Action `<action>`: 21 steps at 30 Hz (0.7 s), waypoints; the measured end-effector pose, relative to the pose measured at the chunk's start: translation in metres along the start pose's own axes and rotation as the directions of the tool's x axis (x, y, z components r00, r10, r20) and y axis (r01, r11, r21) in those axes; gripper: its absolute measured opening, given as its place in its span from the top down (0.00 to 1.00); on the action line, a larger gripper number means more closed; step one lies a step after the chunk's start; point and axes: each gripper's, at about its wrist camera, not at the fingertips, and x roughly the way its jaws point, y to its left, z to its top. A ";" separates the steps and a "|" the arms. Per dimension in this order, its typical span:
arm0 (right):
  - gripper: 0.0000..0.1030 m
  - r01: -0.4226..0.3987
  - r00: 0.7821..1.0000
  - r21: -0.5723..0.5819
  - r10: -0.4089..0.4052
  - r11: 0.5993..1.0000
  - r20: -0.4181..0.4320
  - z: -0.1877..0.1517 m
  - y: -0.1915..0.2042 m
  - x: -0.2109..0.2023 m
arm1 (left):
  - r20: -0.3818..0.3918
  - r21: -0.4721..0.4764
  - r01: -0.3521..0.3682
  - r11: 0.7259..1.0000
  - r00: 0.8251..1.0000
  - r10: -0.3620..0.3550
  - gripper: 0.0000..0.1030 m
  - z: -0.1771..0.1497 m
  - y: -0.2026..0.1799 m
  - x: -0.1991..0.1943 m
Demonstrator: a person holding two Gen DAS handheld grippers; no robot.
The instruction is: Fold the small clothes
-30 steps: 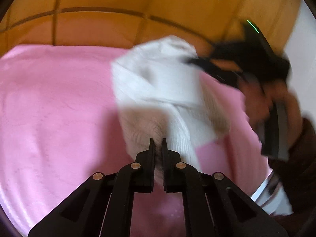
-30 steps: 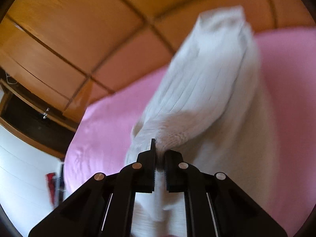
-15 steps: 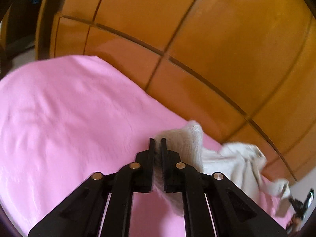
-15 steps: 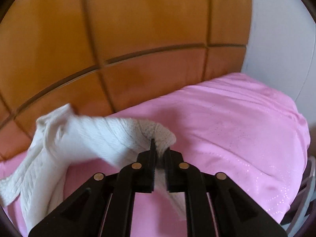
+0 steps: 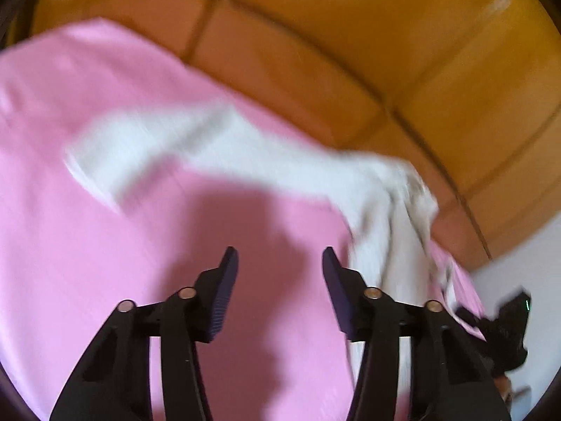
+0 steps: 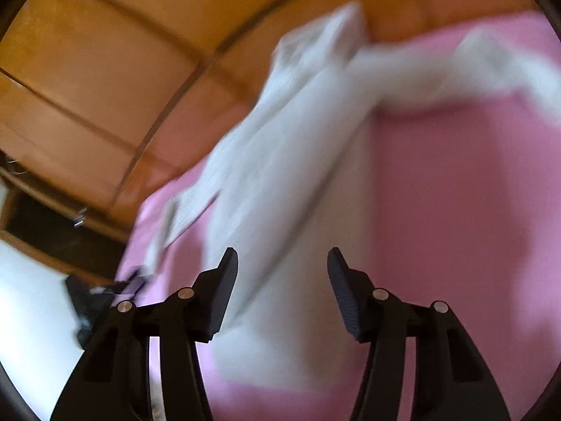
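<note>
Your left gripper (image 5: pixel 279 258) hangs over the pink-sheeted bed (image 5: pixel 105 263), its black jaws spread apart with only bare sheet and shadow between them; those jaws have just been opening. The white ribbed knit garment (image 5: pixel 245 154) lies spread along the bed's far edge, close to the orange wooden panelled wall (image 5: pixel 385 35); one blurred sleeve reaches toward the far left, and the body runs down the right side, passing behind the right-hand jaw. Your right gripper (image 6: pixel 282 259) points down over the same garment (image 6: pixel 280 182); its jaws have also just been opening and now stand wide, the cloth lying beneath the gap and touched by neither pad. From this view the knit stretches from the near edge up to the far edge by the wall (image 6: pixel 105 70). Both views are motion-blurred.
</note>
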 end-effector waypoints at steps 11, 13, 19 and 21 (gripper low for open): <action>0.93 -0.003 0.996 -0.023 0.001 1.000 -0.084 -0.001 0.035 0.075 | -0.200 -0.081 0.213 0.974 0.953 -0.225 0.56 -0.078 -0.035 0.051; 0.94 -0.006 0.999 -0.058 0.003 0.998 -0.055 -0.001 0.034 0.048 | -0.204 -0.069 0.229 0.971 0.950 -0.238 0.62 -0.083 -0.040 0.055; 0.94 0.012 0.995 -0.151 0.004 0.988 0.102 0.016 0.053 -0.040 | -0.206 -0.049 0.239 0.970 0.948 -0.244 0.96 -0.071 -0.044 0.042; 0.94 0.030 0.989 -0.182 -0.002 0.983 0.150 0.018 0.059 -0.070 | -0.179 -0.042 0.267 0.963 0.946 -0.270 0.96 -0.061 -0.042 0.021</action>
